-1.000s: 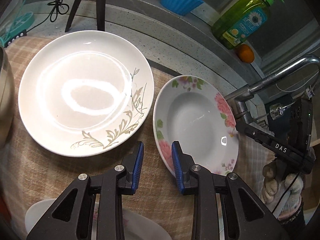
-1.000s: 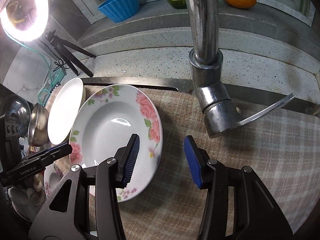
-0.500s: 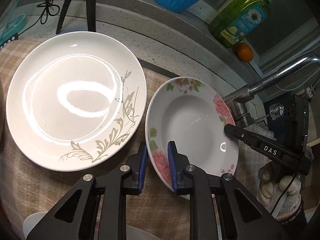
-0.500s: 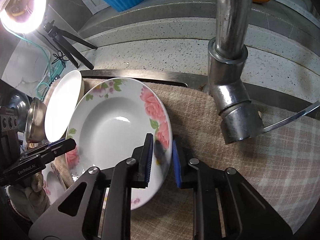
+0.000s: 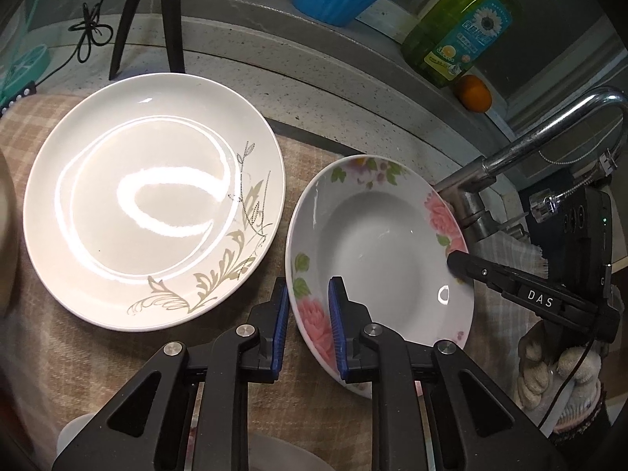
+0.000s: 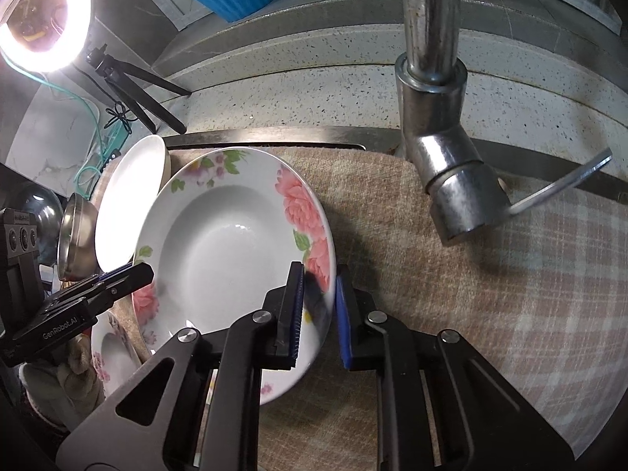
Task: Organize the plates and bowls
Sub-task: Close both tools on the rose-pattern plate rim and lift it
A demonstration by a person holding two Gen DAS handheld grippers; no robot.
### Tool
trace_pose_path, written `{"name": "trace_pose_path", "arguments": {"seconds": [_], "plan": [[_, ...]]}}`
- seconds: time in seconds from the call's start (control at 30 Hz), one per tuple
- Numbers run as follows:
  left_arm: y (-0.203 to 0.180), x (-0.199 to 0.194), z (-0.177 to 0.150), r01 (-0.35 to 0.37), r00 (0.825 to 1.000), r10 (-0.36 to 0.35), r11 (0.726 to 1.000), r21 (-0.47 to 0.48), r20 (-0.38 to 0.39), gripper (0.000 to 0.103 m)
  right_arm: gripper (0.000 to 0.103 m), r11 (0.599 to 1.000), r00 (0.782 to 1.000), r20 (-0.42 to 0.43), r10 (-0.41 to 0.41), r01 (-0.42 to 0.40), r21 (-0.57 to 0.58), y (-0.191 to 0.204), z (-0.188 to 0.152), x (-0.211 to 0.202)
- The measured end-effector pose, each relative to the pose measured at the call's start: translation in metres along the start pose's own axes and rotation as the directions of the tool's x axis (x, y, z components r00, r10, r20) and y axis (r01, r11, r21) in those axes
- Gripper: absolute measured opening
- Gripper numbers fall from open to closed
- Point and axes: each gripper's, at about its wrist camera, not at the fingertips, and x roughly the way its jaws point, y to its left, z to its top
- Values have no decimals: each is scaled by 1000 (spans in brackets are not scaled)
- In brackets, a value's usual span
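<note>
Left wrist view: the left gripper [image 5: 308, 322] now pinches the near-left rim of the floral soup plate [image 5: 376, 251], one blue pad inside the rim and one outside. A second ago the fingers stood spread and short of that rim; half a second ago they had closed in on it. The soup plate sits just right of the large white plate with gold leaves [image 5: 153, 200], rims near but apart, on the checked cloth [image 5: 51, 353]. Its far-right rim looks raised, with the right gripper's finger laid across it. The faucet [image 5: 549, 137] stands just beyond the soup plate.

Right wrist view: the right gripper [image 6: 318, 306] is pinched on the soup plate's [image 6: 231, 251] right rim, where a second ago it hung open beside it. The plate tilts up off the cloth [image 6: 451, 314], left of the faucet [image 6: 443, 149], with the left gripper [image 6: 129, 271] at its opposite edge.

Judgement: both grasps are made, so the soup plate is ready to lift, probably onto the white plate
</note>
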Motion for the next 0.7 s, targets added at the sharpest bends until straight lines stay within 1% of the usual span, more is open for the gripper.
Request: {"name": "trace_pose_path", "arguments": {"seconds": [0.43, 0.7], "plan": [[1, -23, -9, 12, 1000, -12, 1000, 18, 28, 18, 16, 1000, 999, 34, 13, -13, -1, 12, -14, -24], [10, -42, -19, 19, 999, -19, 1000, 18, 48, 18, 16, 1000, 999, 45, 6, -5, -19, 30, -26, -35]]}}
